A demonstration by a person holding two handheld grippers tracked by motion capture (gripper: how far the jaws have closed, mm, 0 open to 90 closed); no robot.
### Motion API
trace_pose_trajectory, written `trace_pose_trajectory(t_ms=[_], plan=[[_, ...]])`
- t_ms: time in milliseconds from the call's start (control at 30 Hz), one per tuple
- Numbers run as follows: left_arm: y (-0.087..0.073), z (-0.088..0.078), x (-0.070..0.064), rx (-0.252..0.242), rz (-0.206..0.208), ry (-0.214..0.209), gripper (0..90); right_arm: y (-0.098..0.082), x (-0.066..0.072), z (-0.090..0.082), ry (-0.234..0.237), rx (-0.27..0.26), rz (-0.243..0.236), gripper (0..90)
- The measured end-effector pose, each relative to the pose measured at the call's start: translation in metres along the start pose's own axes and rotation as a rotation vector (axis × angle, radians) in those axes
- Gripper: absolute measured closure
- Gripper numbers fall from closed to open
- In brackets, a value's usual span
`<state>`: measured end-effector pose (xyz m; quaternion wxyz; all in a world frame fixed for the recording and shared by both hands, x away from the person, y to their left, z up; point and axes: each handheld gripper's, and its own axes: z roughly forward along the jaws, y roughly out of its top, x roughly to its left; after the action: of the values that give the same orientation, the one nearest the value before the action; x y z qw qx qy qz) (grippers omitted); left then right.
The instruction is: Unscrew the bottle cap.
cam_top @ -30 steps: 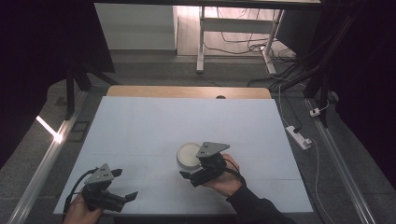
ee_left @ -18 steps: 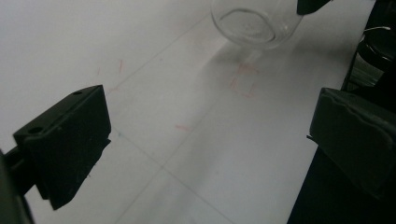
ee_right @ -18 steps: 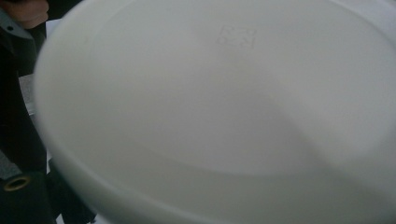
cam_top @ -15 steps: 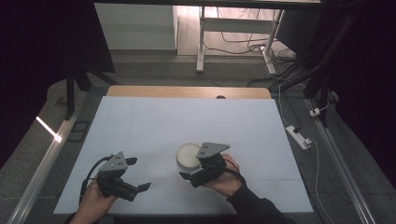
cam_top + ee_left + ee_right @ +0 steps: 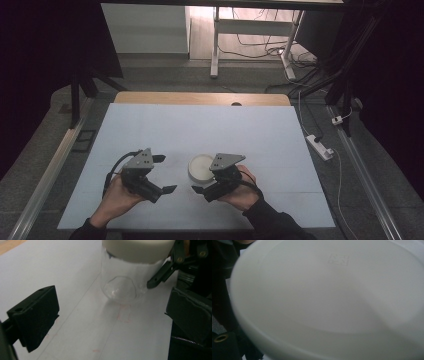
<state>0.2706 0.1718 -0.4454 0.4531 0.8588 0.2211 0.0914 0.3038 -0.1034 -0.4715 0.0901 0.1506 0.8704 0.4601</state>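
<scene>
Clear jar with a cream lid, near the front of the table

The jar (image 5: 125,277) looks light, stiff and slick, so I'd grab the lid (image 5: 201,165) rim. Left gripper (image 5: 161,174) gapes open just beside it; right gripper (image 5: 200,186) sits against it, can't tell if it's clamped.
</scene>
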Motion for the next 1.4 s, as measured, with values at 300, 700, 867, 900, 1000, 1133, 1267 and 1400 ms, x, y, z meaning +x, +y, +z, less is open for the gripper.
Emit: trace_pose_trajectory(t_ms=[300,700,867,900,1000,1133,1267,1400], plan=[[0.03,0.02,0.007,0.0,0.108,-0.099,0.0,-0.001,0.0,0.001,0.008,0.002,-0.003,6.4],[0.053,0.05,0.008,0.001,0.183,-0.221,1.1,-0.001,0.002,0.002,0.032,0.007,-0.02,6.4],[0.056,0.056,0.007,0.001,0.207,-0.26,4.3,0.0,0.003,0.003,0.046,0.002,-0.024,6.4],[0.056,0.056,0.005,-0.003,0.213,-0.265,7.7,0.0,0.003,0.002,0.047,0.002,-0.023,6.4],[0.057,0.056,0.004,0.006,0.217,-0.253,8.3,0.0,0.003,0.002,0.047,0.001,-0.022,6.4],[0.058,0.056,0.0,0.014,0.196,-0.216,8.5,0.0,0.003,0.003,0.03,0.005,-0.012,6.4],[0.061,0.059,-0.008,0.028,0.139,-0.131,8.6,0.0,0.001,0.003,0.004,0.01,0.006,6.4],[0.065,0.062,-0.015,0.04,0.089,-0.06,8.5,-0.001,-0.001,0.002,-0.024,0.015,0.027,6.4]])
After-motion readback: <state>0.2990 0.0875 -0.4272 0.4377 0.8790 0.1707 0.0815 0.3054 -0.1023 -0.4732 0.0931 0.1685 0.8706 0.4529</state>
